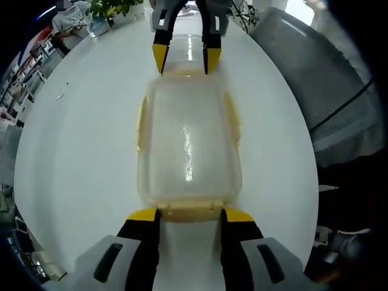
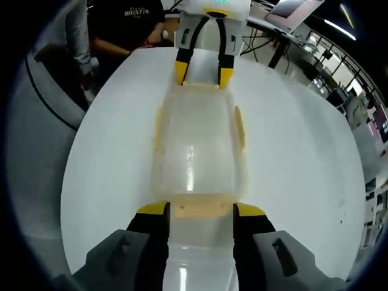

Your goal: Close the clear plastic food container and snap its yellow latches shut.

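Observation:
A clear plastic food container [image 1: 188, 139] lies lengthwise on the white table, its lid resting on top. Pale yellow latches run along its long sides [image 1: 140, 124] [image 1: 233, 118]. My left gripper [image 1: 190, 213] is open, its yellow tips straddling the near end latch [image 1: 188, 210]. At the far end my right gripper [image 1: 182, 59] stands open over the opposite end latch. In the right gripper view the same container [image 2: 197, 148] lies between my right gripper [image 2: 200, 210], at its near end latch [image 2: 200, 209], and my left gripper [image 2: 203, 73]. Whether the latches are snapped I cannot tell.
The round white table [image 1: 79, 133] spreads to both sides of the container. A grey chair [image 1: 330, 91] stands off its edge, also seen as grey chair [image 2: 42, 139]. A green plant [image 1: 112, 7] sits far back. A person in dark clothes [image 2: 130, 24] stands beyond the table.

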Action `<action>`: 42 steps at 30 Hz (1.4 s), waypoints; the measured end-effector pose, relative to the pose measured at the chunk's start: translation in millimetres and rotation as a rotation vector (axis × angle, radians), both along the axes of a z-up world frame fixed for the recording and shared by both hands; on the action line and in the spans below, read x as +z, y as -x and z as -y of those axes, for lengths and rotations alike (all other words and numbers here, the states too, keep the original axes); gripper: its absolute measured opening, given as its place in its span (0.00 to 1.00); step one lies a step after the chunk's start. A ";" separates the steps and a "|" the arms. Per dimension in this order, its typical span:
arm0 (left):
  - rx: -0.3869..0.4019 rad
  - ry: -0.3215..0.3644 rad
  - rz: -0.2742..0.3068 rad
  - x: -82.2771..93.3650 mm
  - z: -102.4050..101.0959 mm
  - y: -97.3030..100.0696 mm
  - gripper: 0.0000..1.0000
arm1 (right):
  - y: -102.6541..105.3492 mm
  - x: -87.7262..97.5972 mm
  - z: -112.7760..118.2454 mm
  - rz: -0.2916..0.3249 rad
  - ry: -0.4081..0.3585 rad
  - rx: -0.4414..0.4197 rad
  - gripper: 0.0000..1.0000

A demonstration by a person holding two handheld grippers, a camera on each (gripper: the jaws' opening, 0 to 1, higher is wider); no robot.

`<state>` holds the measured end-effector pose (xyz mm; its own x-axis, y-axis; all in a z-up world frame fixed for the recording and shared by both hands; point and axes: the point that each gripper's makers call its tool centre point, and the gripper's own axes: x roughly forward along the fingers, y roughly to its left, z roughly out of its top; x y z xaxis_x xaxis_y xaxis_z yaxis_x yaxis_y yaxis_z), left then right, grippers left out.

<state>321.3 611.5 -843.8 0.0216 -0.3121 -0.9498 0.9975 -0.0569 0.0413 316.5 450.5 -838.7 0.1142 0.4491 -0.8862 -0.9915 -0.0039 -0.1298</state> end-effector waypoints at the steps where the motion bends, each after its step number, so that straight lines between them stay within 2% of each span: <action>1: -0.001 -0.001 0.000 -0.1 -0.1 -0.3 0.35 | -0.9 -0.1 -0.4 0.000 0.003 0.004 0.40; 7: -0.002 -0.002 -0.004 -0.9 -0.2 -0.7 0.35 | 3.1 -2.6 -2.0 -0.017 0.032 0.033 0.37; 16: 0.001 -0.003 -0.007 -1.4 -1.2 -1.2 0.35 | 0.5 -3.8 -2.4 0.000 0.061 0.027 0.37; 32: 0.003 -0.001 -0.017 -0.7 -5.8 0.3 0.34 | 3.4 -2.4 -5.7 -0.010 0.067 0.031 0.36; 36: 0.045 -0.006 -0.039 -0.9 -6.2 2.2 0.34 | 3.5 -2.8 -6.2 -0.007 0.071 0.033 0.36; 42: 0.051 0.004 -0.043 0.0 -3.4 2.2 0.35 | 3.4 -2.9 -6.1 -0.013 0.072 0.035 0.36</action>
